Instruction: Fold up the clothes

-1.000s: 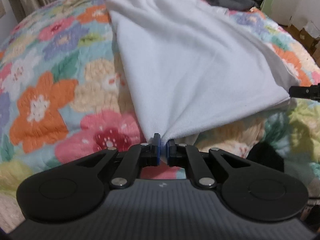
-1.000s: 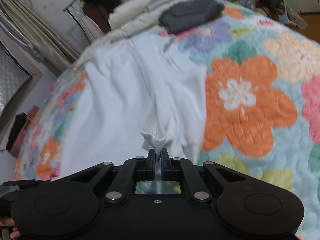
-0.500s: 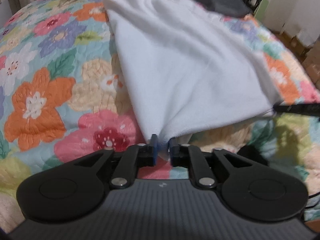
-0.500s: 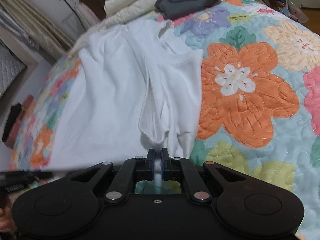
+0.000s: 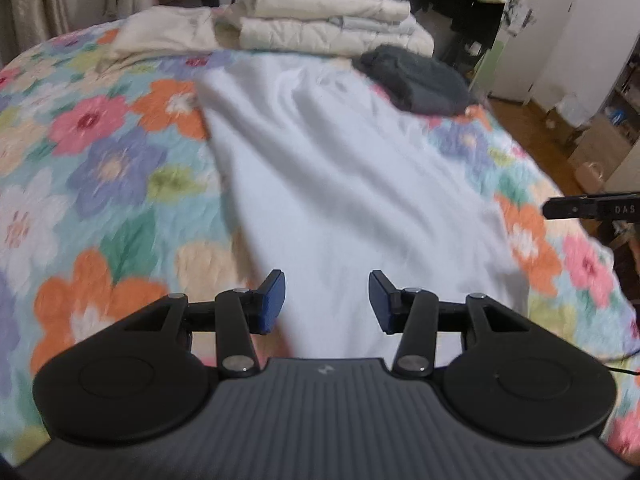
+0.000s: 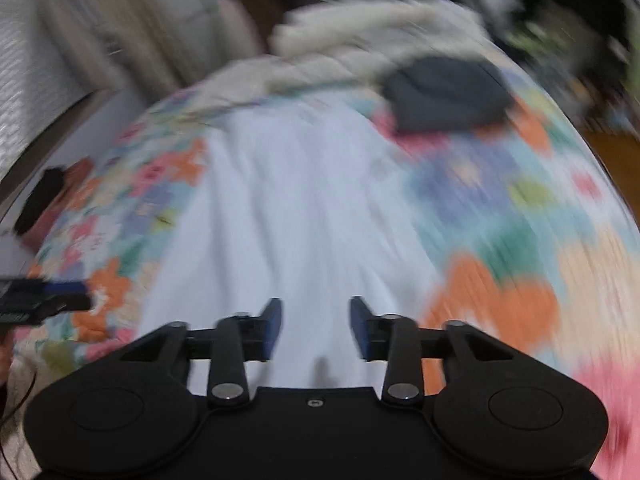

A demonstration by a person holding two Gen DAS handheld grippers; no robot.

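A white garment (image 5: 340, 184) lies flat on the flowered quilt (image 5: 100, 168), reaching from near me toward the far pillows. It also shows in the blurred right wrist view (image 6: 304, 216). My left gripper (image 5: 327, 302) is open and empty above the garment's near edge. My right gripper (image 6: 316, 326) is open and empty above the same near edge. The right gripper's tip shows at the right edge of the left wrist view (image 5: 588, 208). The left gripper's tip shows at the left edge of the right wrist view (image 6: 44, 298).
A dark grey folded garment (image 5: 416, 76) lies at the far right of the quilt. A stack of cream bedding (image 5: 328, 28) sits at the head of the bed. The bed's right edge drops to a wooden floor (image 5: 532, 128) with clutter.
Both grippers have opened and let go of the white garment's corners. The garment has dropped flat onto the quilt. Both grippers have lifted and tilted up; the right view is motion-blurred.
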